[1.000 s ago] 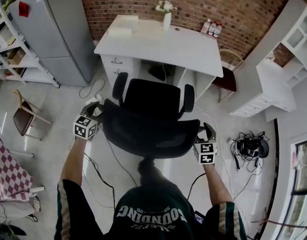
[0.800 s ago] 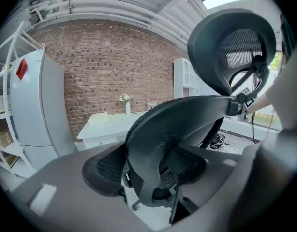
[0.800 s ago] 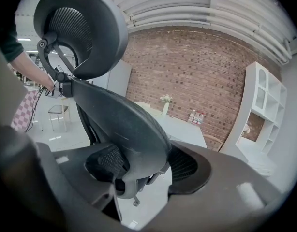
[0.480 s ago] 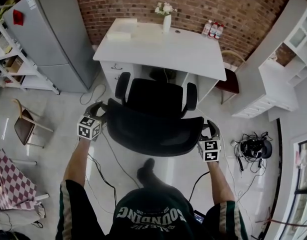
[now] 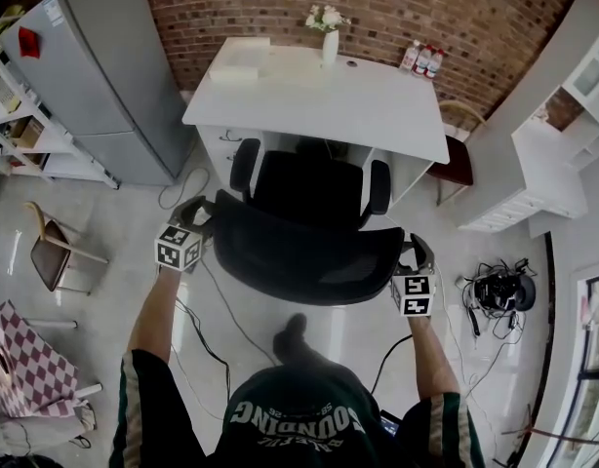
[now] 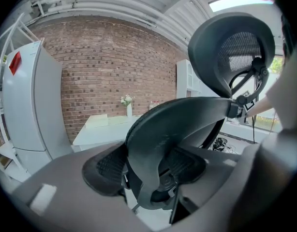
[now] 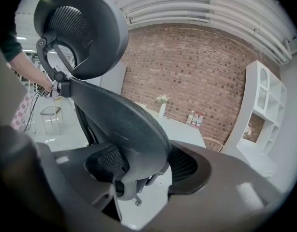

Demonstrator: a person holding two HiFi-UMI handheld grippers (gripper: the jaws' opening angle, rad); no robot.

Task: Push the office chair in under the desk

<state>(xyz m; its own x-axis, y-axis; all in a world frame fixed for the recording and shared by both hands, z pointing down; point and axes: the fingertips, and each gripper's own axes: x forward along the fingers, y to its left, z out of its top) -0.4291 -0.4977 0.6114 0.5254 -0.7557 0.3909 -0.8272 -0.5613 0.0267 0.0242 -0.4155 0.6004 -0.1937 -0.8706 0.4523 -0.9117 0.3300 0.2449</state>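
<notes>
A black mesh office chair [image 5: 304, 256] stands in front of the white desk [image 5: 378, 96], its seat [image 5: 309, 188] facing the desk's knee opening and its armrests close to the desk's front edge. My left gripper [image 5: 197, 220] is shut on the left edge of the backrest [image 6: 153, 144]. My right gripper [image 5: 415, 256] is shut on the right edge of the backrest [image 7: 124, 129]. In the left gripper view [image 6: 146, 166] and the right gripper view [image 7: 148, 166], the curved rim fills the gap between the pads, with the headrest [image 6: 230, 52] above.
A grey fridge [image 5: 104, 76] stands left of the desk and white shelving [image 5: 563, 135] to the right. A vase [image 5: 329, 42] and bottles [image 5: 421, 58] are on the desk. A small chair [image 5: 456, 159] sits by the desk's right side. Cables [image 5: 499, 291] lie on the floor.
Both grippers and the chair have moved toward the desk together. The seat's front now reaches the desk's front edge. The grips on the backrest are unchanged.
</notes>
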